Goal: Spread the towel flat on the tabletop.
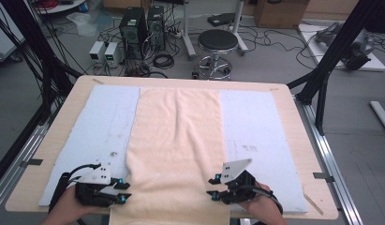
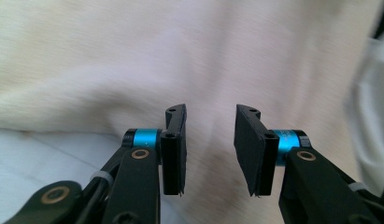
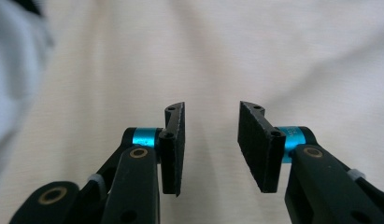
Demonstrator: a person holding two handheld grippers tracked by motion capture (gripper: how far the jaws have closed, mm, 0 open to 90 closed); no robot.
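A cream towel (image 1: 176,140) lies flat in a long strip down the middle of the table, its near end hanging over the front edge. My left gripper (image 1: 126,192) sits at the towel's near left edge, pointing inward. My right gripper (image 1: 212,187) sits at the near right edge, facing it. In the left gripper view the gripper (image 2: 209,149) stands open over the towel (image 2: 180,56), with a clear gap between the pads. In the right gripper view the gripper (image 3: 210,147) is open too, with only the towel (image 3: 227,51) behind the gap. Neither holds any cloth.
A pale blue mat (image 1: 110,117) covers the wooden table (image 1: 293,112) under the towel. Black frame posts (image 1: 330,51) rise at both sides. Beyond the far edge stand a round stool (image 1: 217,42), computer towers (image 1: 134,26) and floor cables.
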